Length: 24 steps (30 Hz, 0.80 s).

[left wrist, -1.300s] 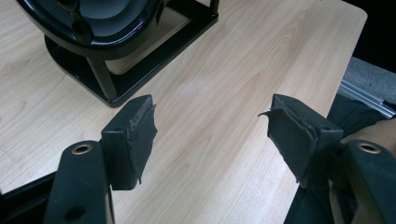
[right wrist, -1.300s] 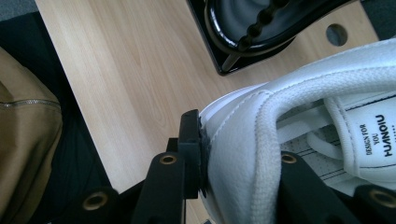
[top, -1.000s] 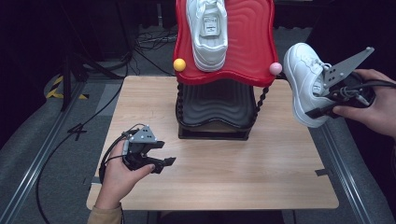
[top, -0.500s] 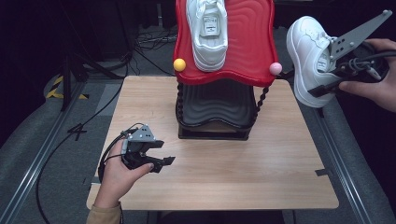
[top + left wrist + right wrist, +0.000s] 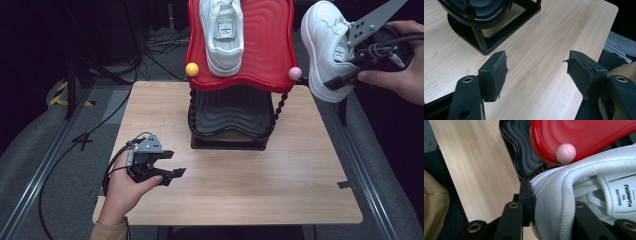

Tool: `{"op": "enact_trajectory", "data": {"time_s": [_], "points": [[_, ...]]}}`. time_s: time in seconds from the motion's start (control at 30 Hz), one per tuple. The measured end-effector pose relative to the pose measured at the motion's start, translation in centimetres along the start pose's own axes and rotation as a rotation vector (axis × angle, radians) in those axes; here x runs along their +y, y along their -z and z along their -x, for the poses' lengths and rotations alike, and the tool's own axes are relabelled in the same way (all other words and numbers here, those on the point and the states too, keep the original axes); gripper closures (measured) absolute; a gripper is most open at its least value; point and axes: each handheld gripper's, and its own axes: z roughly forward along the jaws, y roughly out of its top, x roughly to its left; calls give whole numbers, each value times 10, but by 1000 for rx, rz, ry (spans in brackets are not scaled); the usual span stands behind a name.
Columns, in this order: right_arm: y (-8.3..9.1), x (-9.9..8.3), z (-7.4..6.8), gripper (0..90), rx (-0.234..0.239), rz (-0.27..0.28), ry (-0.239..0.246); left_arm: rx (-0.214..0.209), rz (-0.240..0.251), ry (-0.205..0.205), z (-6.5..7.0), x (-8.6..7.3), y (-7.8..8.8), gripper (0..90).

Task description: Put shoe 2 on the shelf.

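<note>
A: What is the biggest thing here?

B: The pale wooden rectangular table (image 5: 300, 190), seen from the high view. Toward its far edge stands a two-tier shoe rack: a wavy glossy red plastic upper shelf (image 5: 267, 45) over a wavy black lower shelf (image 5: 232, 107), joined by twisted black posts.

A: Anything on the rack?

B: A white leather lace-up sneaker (image 5: 224, 35) lies on the left half of the red shelf, toe toward the near edge. The right half of that shelf is bare.

A: And the second shoe?

B: A matching white leather sneaker (image 5: 327, 50) is in the air, off the right side of the rack and above the table's right edge, tilted with its toe pointing down. It sits just beside the shelf's right corner but apart from it.

A: What holds it?

B: The right hand-held gripper (image 5: 350, 67). In the right gripper view its jaws are partly closed and pressed against the sides of the shoe (image 5: 579, 202) near the collar, one pad (image 5: 526, 200) flat on the leather.

A: The other one?

B: The left hand-held gripper (image 5: 167, 167) hovers low over the near left part of the table, its jaws spread wide with nothing between them; the left gripper view looks past them at bare wood (image 5: 544, 62).

A: Smaller details?

B: A round yellow knob (image 5: 192, 69) at the red shelf's left corner and a round pink knob (image 5: 295, 73) at its right corner
</note>
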Motion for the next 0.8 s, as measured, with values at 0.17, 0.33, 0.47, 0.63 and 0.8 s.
{"op": "enact_trajectory", "data": {"time_s": [0.17,0.33,0.47,0.63,0.8], "points": [[0,14,0,745,-13,12,15,1,-5,1,0,-1,-1,328],[0,27,1,745,-11,18,31,-3,0,1,1,-1,0,328],[-3,42,1,745,-19,21,49,-4,1,-3,0,-1,2,328],[-6,57,3,744,-16,32,62,-3,4,1,-1,-2,2,329],[-11,72,4,744,-20,45,80,-4,8,-3,-1,-2,4,328]]}}
